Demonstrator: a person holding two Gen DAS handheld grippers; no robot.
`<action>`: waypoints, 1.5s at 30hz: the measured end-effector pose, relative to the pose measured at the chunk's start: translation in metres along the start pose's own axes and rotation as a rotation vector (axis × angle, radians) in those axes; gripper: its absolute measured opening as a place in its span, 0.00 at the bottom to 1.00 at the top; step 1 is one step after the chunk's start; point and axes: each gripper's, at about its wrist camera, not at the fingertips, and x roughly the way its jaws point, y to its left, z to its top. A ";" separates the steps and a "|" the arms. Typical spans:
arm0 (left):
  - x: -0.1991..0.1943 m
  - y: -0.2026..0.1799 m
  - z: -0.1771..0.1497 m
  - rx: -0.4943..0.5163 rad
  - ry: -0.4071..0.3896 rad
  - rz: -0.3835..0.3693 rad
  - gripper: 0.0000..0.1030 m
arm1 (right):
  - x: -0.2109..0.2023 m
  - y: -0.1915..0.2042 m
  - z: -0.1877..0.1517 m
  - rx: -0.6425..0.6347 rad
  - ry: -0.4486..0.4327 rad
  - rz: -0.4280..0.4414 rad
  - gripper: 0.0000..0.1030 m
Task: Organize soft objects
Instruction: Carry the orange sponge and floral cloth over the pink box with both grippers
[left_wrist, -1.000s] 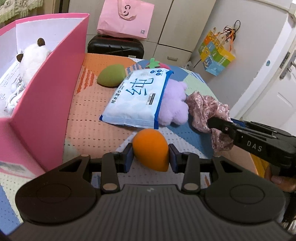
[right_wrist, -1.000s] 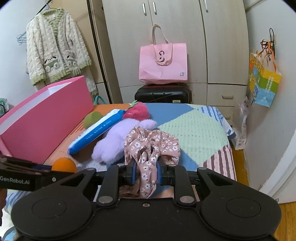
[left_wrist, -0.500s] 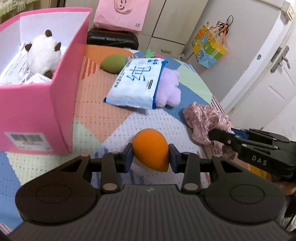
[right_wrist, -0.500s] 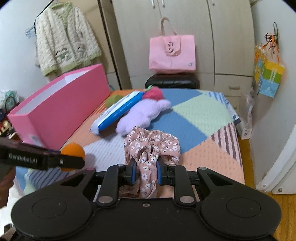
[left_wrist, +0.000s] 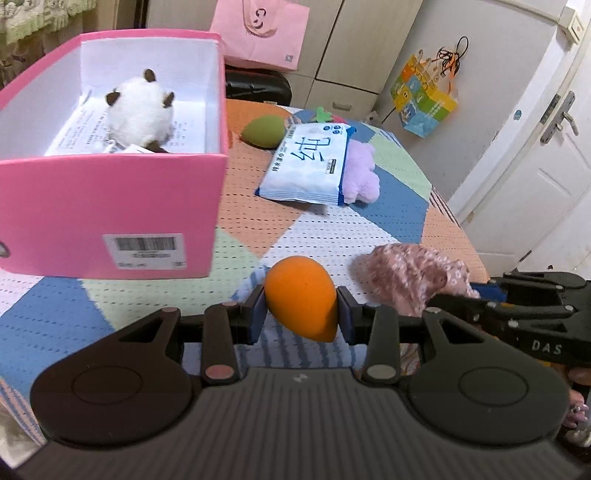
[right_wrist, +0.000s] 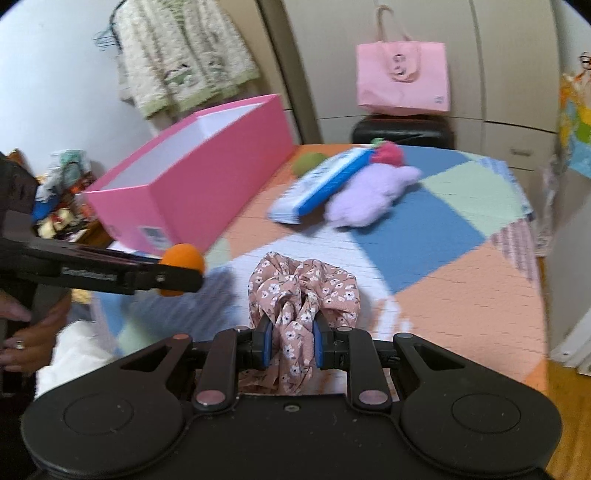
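A big tabletop (left_wrist: 388, 206) wears a cover of orange, blue, green and white patches. On its left side sits a long pink box (left_wrist: 110, 206) with white inside walls and a barcode sticker on the near end. Inside the box lies a white fluffy toy (left_wrist: 140, 110) with small brown ears, on top of printed paper.

Past the box, toward the far end of the tabletop, lies a blue and white pack of wipes (left_wrist: 306, 162). It leans on a soft purple toy (left_wrist: 360, 173), which sticks out on the pack's right side. A green egg-shaped sponge (left_wrist: 263, 131) rests just behind the pack, near the far end of the box. A small pink and green thing peeks out behind the pack; it is too hidden to tell what it is.

The right gripper (right_wrist: 291, 345) has its jaws squeezed tight on a pink flowery scrunchie (right_wrist: 303, 291), which is bunched up and puffs out above the blue pads.

The left gripper (left_wrist: 301, 317) has its jaws pressed on both sides of an orange egg-shaped sponge (left_wrist: 301, 295). The sponge is up off the tabletop, near the box's front corner, with its pointed tip aiming down and right.
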 end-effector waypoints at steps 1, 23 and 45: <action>-0.003 0.002 -0.001 -0.001 -0.002 -0.002 0.37 | -0.001 0.004 0.000 0.001 0.002 0.017 0.24; -0.093 0.045 0.022 0.048 -0.123 -0.026 0.37 | -0.001 0.106 0.065 -0.185 -0.018 0.253 0.25; -0.075 0.109 0.111 0.027 -0.249 0.058 0.37 | 0.072 0.134 0.157 -0.326 -0.135 0.201 0.26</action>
